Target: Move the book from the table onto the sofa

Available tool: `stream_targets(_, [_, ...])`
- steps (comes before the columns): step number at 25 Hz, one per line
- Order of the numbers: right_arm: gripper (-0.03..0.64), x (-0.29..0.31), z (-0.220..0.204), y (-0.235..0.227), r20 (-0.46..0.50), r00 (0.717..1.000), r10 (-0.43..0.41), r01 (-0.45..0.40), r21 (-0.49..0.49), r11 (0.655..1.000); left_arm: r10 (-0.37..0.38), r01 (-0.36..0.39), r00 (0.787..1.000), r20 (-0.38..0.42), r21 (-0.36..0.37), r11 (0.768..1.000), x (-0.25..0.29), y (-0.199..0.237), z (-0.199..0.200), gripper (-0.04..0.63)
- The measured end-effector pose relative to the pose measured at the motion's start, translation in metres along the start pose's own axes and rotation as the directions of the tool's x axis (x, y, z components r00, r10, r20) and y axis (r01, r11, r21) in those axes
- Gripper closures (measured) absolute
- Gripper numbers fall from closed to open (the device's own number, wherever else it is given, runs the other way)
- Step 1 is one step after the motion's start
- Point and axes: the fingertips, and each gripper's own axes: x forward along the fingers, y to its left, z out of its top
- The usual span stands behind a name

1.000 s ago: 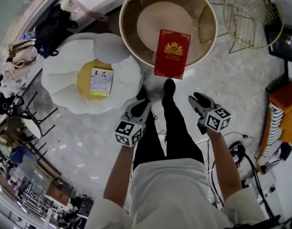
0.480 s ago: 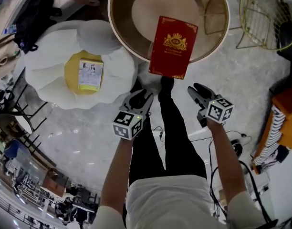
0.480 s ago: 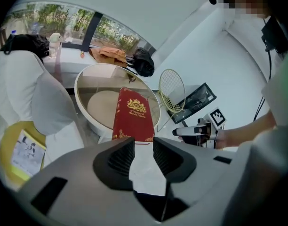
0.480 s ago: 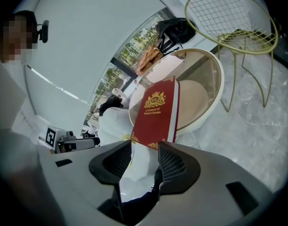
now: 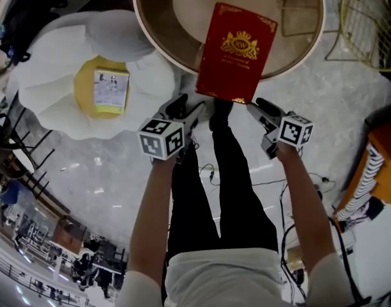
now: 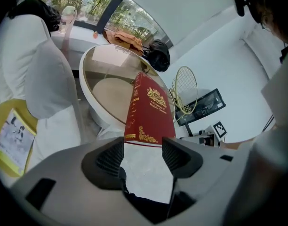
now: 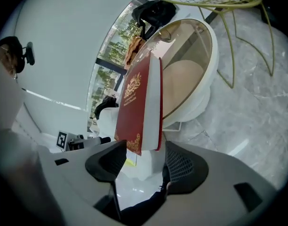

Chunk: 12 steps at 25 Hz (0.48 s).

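At the far left was the white, petal-shaped sofa [image 5: 52, 75] with a yellow middle, and a small booklet [image 5: 110, 90] lay flat on that yellow part. I judged this to be the place where the book must go. It stood beside the round counter [image 5: 144, 27], probably so that the way would be short.

The left hand-held gripper [image 5: 186, 107] [image 6: 143, 157] was released. Its jaws had just been opening and nothing was pressed between the pads. In the left gripper view, the near edge of the red book [image 6: 148, 109] stood just beyond the tips, in line with the gap.

The book [image 5: 237, 51] still rested on the counter, with its near end reaching out over the rim toward the person. This overhang seemed useful, because jaws could come at the free end from both sides.

The right hand-held gripper [image 5: 256, 107] [image 7: 145, 161] was also released and had just been opening. A lower corner of the book [image 7: 134, 102] came down toward its gap, but the pads did not clamp it.

The far side of the counter was cut off at the top of the head view. How much of the book lay on the glass was hard to tell. I also could not tell if any tip already touched the cover.
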Motion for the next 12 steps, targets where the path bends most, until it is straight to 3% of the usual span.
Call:
stream_targets(7, [0.294, 0.026, -0.002, -0.010, -0.088, 0.993, 0.073, -0.070, 0.036, 0.997, -0.057, 0.054, 0.998, -0.036, -0.080, 0.995, 0.029, 0.016, -0.004, 0.310])
stream_targets(12, [0.275, 0.039, 0.001, 0.003, -0.109, 0.973, 0.205, -0.194, 0.105, 0.975, -0.120, 0.113, 0.992, -0.050, -0.120, 0.986, 0.043, 0.015, -0.005, 0.270])
